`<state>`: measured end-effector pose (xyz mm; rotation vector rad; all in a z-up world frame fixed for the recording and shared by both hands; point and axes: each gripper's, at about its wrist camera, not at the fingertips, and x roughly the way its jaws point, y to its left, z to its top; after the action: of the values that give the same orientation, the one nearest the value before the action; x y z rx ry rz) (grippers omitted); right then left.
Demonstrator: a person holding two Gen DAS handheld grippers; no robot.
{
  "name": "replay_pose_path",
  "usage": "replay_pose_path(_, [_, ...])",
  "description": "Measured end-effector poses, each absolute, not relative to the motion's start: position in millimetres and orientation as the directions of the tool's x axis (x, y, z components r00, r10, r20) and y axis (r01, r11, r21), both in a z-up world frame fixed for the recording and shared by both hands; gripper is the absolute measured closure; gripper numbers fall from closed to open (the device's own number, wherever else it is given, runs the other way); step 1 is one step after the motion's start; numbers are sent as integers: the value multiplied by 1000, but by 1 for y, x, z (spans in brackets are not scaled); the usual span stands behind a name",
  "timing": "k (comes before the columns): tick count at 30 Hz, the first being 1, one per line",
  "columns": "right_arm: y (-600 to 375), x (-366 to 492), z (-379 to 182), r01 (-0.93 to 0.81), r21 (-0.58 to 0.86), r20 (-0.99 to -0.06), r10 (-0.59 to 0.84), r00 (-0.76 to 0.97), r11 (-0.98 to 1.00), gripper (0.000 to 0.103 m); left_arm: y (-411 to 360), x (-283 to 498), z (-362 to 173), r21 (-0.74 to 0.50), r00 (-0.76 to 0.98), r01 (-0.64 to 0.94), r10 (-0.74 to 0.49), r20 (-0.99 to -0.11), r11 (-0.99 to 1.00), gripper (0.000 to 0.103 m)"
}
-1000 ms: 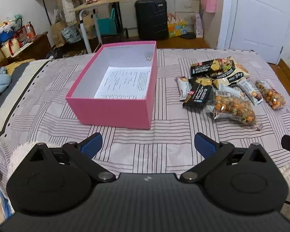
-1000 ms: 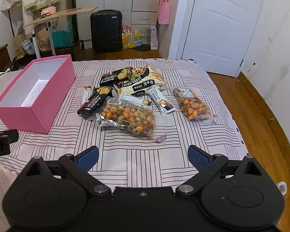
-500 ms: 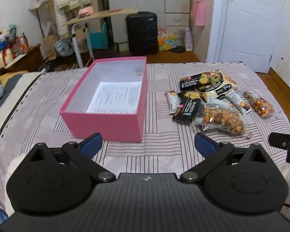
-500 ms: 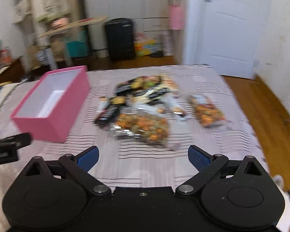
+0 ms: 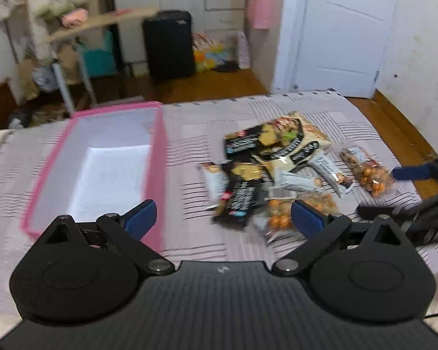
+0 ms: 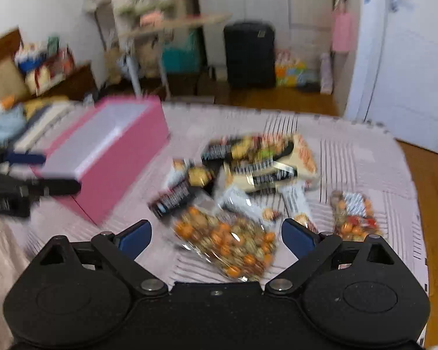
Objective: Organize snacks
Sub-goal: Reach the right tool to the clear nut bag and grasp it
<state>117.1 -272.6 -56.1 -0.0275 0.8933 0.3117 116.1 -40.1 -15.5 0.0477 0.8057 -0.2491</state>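
Snacks lie in a loose heap on the striped bedspread, none of them inside the pink box. From the left wrist view the heap sits at about 1 o'clock of the left gripper; the box stands at about 11 o'clock, open-topped, with a white sheet on its floor. Box and heap are apart, with bare bedspread between them.

Left gripper: jaws stand wide, having just closed a little; nothing lies between the blue pads, which hang above the bedspread beside the box's near right corner. Nothing is held.

Right gripper: jaws spread wide, pads clear of everything. A clear bag of orange and green coated nuts lies on the bedspread under the gap between them, at 12 o'clock; contact is not seen. A smaller bag of similar nuts lies at about 2 o'clock, apart from the heap. A black wrapper and beige packets make up the far part of the heap.

Both views are motion-blurred; print on the wrappers cannot be read.

A black suitcase stands on the floor beyond the bed, with a white door at 1 o'clock.
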Motion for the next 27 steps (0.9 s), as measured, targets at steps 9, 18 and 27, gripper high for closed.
replay_pose_path(9, [-290,141,-134,-244,178,-884,264,385,953,9,-86,179,-92,-121,564,326,-296,-771,937,34])
replay_pose_path(18, [-273,152,-170,-281,59,-935,151,321,958,13,-85,205,-141,-275,430,279,-376,-821,920,41])
replay_pose_path(27, [-268,154,-183,-392,-36,-876,160,455,919,4,-91,204,-154,-339,399,259,-420,-815,904,49])
